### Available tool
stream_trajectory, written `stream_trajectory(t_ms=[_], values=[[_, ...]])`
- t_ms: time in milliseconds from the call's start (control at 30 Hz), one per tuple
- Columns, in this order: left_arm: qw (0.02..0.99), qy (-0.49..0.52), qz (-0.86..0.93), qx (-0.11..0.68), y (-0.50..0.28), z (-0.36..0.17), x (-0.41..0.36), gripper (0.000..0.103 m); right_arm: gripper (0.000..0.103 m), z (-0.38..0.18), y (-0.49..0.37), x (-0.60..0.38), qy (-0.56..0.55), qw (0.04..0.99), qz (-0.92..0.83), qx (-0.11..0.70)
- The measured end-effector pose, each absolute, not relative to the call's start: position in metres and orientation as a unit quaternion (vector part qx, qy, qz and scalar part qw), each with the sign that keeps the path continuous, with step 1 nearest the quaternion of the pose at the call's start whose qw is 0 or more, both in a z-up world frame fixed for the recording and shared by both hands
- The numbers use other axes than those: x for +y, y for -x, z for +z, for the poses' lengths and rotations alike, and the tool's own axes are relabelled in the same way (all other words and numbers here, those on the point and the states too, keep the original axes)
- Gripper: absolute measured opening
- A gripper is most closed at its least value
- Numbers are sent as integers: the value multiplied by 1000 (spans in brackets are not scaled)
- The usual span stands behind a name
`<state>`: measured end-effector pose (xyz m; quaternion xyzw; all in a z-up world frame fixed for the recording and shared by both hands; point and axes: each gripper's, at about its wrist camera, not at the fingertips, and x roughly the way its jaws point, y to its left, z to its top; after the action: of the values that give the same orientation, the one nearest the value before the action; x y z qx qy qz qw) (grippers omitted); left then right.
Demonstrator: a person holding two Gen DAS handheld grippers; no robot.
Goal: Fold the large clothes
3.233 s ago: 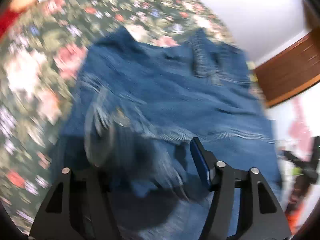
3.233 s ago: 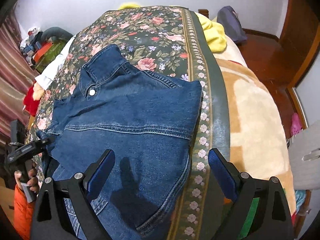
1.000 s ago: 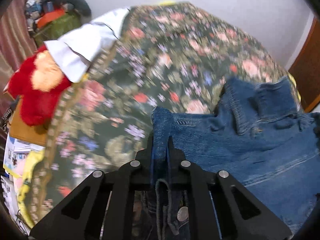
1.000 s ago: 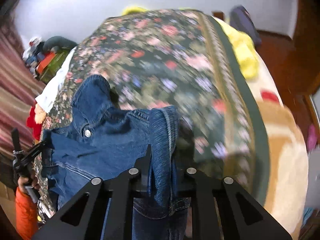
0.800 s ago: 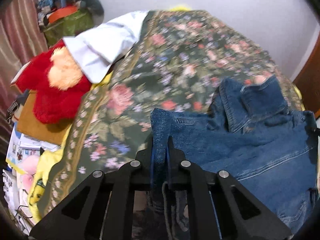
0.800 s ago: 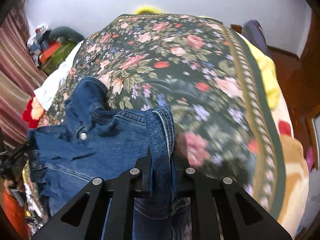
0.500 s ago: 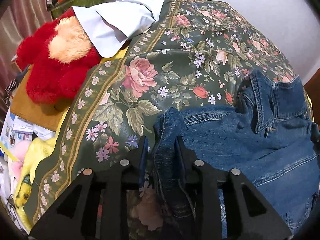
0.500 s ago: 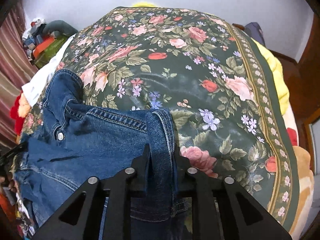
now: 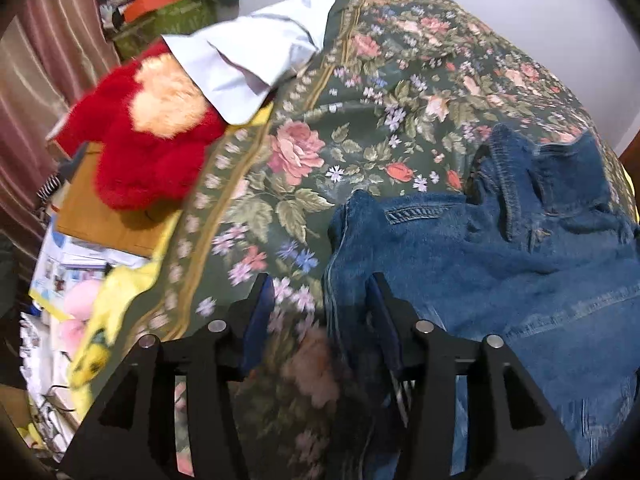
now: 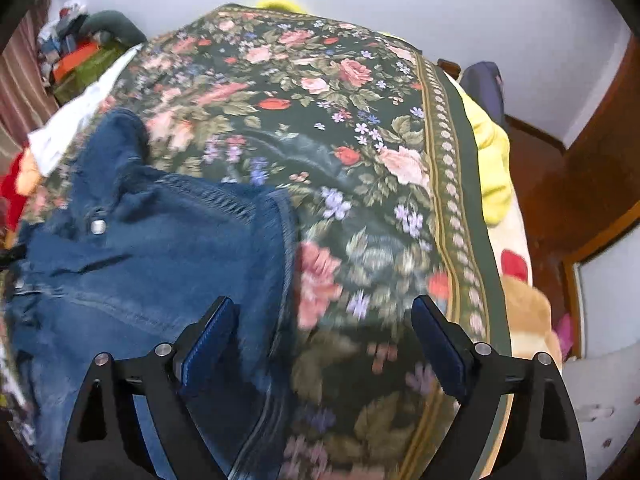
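Note:
A blue denim jacket point(image 9: 500, 264) lies folded on the floral bedspread point(image 9: 360, 100), collar toward the far side. My left gripper point(image 9: 320, 312) hovers over the jacket's left corner with its jaws opening. The denim edge sits between them against the right pad, and the left pad is clear of it. In the right wrist view the jacket point(image 10: 160, 264) fills the left side, its snap button showing. My right gripper point(image 10: 324, 340) is opening wide over the jacket's right edge. That edge lies loose on the bedspread point(image 10: 320, 100) between the fingers, touching neither pad.
A red plush toy point(image 9: 152, 152) and a white cloth point(image 9: 256, 64) sit at the bed's left edge, with boxes and clutter point(image 9: 160, 12) beyond. A yellow blanket point(image 10: 492, 160) and a cream blanket point(image 10: 516, 248) hang off the right side. Dark wooden furniture point(image 10: 592, 184) stands at the right.
Both grippers were shut on folded denim edges a second ago. Both have let go and spread apart, the right one widely. The jacket's corners now rest on the bedspread.

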<state>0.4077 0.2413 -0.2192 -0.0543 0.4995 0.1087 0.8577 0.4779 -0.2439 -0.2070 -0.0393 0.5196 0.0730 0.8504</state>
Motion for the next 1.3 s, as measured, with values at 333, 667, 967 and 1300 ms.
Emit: stream_trajectory(t_ms=[333,667,967,1300], values=[[899,35,76,431,-325,-136,209,66,89,-127,-388,-251,-1,871,122,475],[918,28,47,392,-244,-100,183,94,97,-96,-301,-248,-8,879,150,452],[874,114,60,469,-195,-171,207,97,97,-145,-247,-252,-30,845,148,512],[805,190,59,559,-137,-270,221,97,97,-192,-199,-251,-58,808,154,566]])
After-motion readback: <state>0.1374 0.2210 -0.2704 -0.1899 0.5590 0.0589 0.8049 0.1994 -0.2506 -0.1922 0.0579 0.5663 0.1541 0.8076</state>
